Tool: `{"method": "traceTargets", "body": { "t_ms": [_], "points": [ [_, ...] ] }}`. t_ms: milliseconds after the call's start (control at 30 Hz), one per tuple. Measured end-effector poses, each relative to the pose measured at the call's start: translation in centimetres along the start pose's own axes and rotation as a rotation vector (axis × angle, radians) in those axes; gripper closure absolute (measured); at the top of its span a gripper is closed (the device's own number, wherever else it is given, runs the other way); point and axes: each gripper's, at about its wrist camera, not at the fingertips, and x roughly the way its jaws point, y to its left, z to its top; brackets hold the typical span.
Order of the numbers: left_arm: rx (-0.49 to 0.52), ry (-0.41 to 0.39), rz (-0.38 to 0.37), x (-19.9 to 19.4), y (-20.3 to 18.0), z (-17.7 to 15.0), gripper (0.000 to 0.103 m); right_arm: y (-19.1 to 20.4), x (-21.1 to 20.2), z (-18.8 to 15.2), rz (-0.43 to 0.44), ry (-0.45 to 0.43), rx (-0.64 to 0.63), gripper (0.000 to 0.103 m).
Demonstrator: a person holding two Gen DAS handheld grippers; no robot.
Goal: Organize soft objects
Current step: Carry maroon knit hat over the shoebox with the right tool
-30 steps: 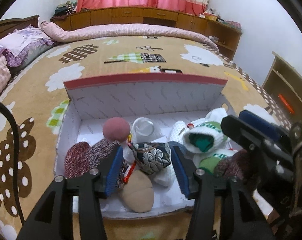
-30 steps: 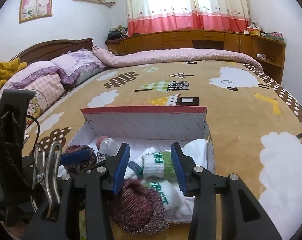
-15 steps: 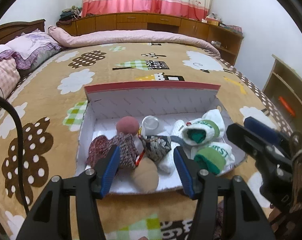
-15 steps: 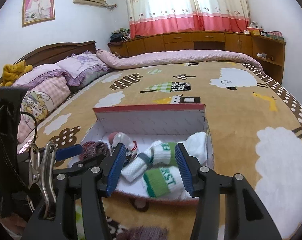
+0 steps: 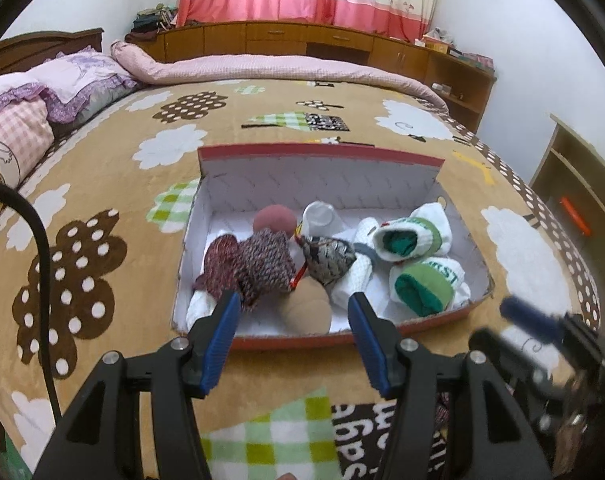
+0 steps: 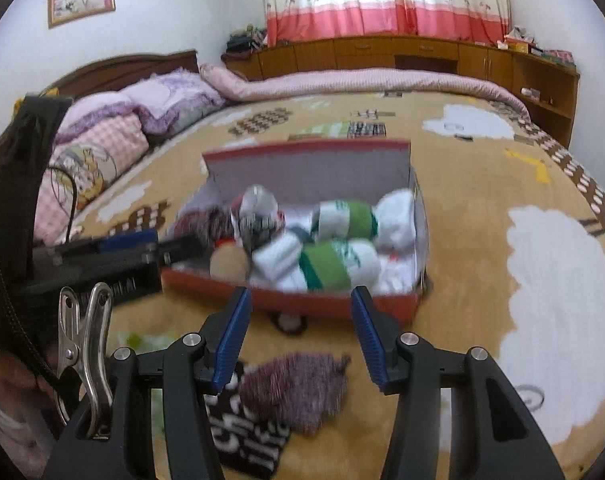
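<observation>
A red-rimmed white box point(image 5: 322, 184) point(image 6: 390, 304) sits on the bed and holds several soft things: maroon knit socks point(image 5: 258, 264), a patterned pouch point(image 5: 330, 256), a beige ball point(image 5: 306, 312), white-and-green socks point(image 5: 422, 284) point(image 6: 334, 264). A maroon knit sock point(image 6: 294, 388) lies on the blanket outside the box, just beyond my right gripper point(image 6: 298, 336), which is open and empty. My left gripper point(image 5: 292, 332) is open and empty over the box's near rim.
The bed carries a tan cartoon blanket point(image 5: 102, 184). Pillows point(image 6: 98, 148) lie at the left and a rolled pink quilt point(image 5: 282, 68) along the far edge. Wooden cabinets point(image 5: 302, 40) line the far wall and a shelf point(image 5: 578, 208) stands at the right.
Both grippers have pulled back from the box toward me. The maroon knit sock, earlier between the right gripper's fingers by the box front, now lies on the blanket outside the box.
</observation>
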Motion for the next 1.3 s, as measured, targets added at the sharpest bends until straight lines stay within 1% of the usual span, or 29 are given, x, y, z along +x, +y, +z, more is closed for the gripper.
{"method": "traceTargets", "body": {
  "t_ms": [133, 400, 500, 567, 600, 667, 700, 800, 1000, 1167, 1300],
  "points": [
    [-0.005, 0.019, 0.007, 0.3, 0.2, -0.5, 0.044, -0.4, 0.7, -1.6, 0.001, 0.057, 0.012, 0.051],
    [-0.009, 0.033, 0.016, 0.5, 0.6, -1.2, 0.044, -0.4, 2.2, -3.3, -0.006, 0.131, 0.013, 0.051],
    [-0.014, 0.038, 0.017, 0.6, 0.8, -1.3, 0.044, -0.1, 3.0, -3.9, 0.005, 0.169, 0.006, 0.051],
    [-0.016, 0.042, 0.016, 0.6, 0.9, -1.4, 0.044, 0.0, 3.3, -4.2, 0.027, 0.184, 0.005, 0.051],
    [-0.016, 0.042, 0.017, 0.6, 0.9, -1.4, 0.044, 0.1, 3.4, -4.3, 0.029, 0.184, 0.004, 0.051],
    [-0.016, 0.041, 0.019, 0.6, 0.9, -1.4, 0.044, 0.2, 3.3, -4.4, 0.031, 0.178, -0.002, 0.059],
    [-0.017, 0.041, 0.019, 0.6, 0.9, -1.4, 0.044, 0.3, 3.2, -4.3, 0.036, 0.174, -0.001, 0.066],
    [-0.017, 0.042, 0.019, 0.6, 0.9, -1.4, 0.044, 0.0, 2.8, -4.1, 0.044, 0.160, 0.009, 0.074],
    [-0.017, 0.043, 0.021, 0.6, 0.9, -1.4, 0.044, 0.1, 1.4, -3.2, 0.048, 0.115, 0.003, 0.076],
    [-0.016, 0.042, 0.022, 0.6, 0.9, -1.4, 0.044, 0.4, -0.1, -1.5, 0.046, 0.058, -0.012, 0.076],
    [-0.015, 0.042, 0.020, 0.7, 0.9, -1.4, 0.044, 0.4, -0.5, 0.2, 0.028, 0.021, -0.026, 0.076]
  ]
}}
